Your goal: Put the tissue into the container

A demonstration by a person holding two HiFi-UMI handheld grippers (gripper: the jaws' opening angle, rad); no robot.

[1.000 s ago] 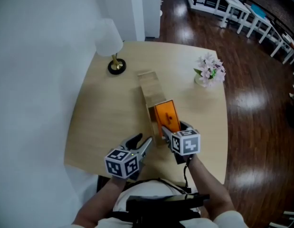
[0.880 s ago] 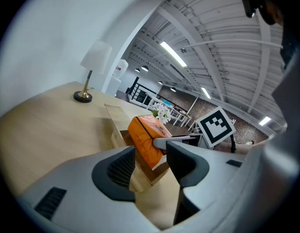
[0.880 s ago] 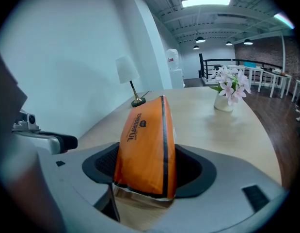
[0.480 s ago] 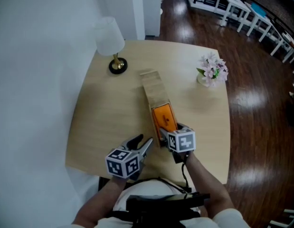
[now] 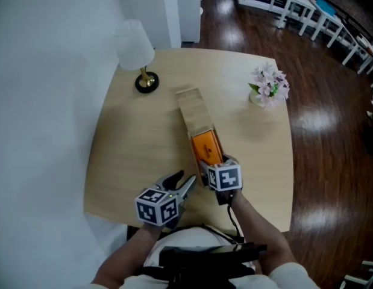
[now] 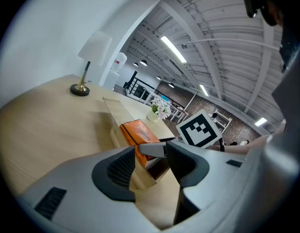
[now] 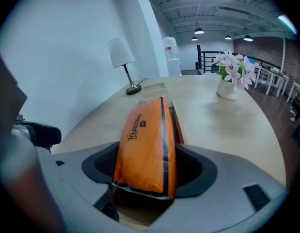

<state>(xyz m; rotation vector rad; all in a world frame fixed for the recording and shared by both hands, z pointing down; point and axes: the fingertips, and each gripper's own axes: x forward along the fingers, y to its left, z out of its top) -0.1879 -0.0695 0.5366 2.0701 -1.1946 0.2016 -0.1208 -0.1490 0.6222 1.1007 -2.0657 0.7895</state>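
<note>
An orange tissue pack (image 5: 207, 147) lies slanted at the near end of a long wooden container (image 5: 192, 110) in the middle of the table. My right gripper (image 5: 217, 161) is shut on the pack's near end, and the pack (image 7: 145, 144) fills the space between its pads. The container's rim (image 7: 178, 127) shows just past the pack. My left gripper (image 5: 183, 178) hovers open and holds nothing, left of the container's near end, by the table's front edge. From the left gripper view (image 6: 150, 152) the pack (image 6: 137, 132) rests on the container (image 6: 118, 113).
A white-shaded lamp (image 5: 138, 62) stands at the table's back left and a vase of pink flowers (image 5: 267, 86) at the back right. The round-cornered wooden table (image 5: 126, 155) ends close behind both grippers. White furniture (image 5: 307, 8) stands on the dark floor beyond.
The right gripper has tipped the orange pack lower and moved it slightly forward, so it lies flatter at the container's near end. The left gripper has stayed in place.
</note>
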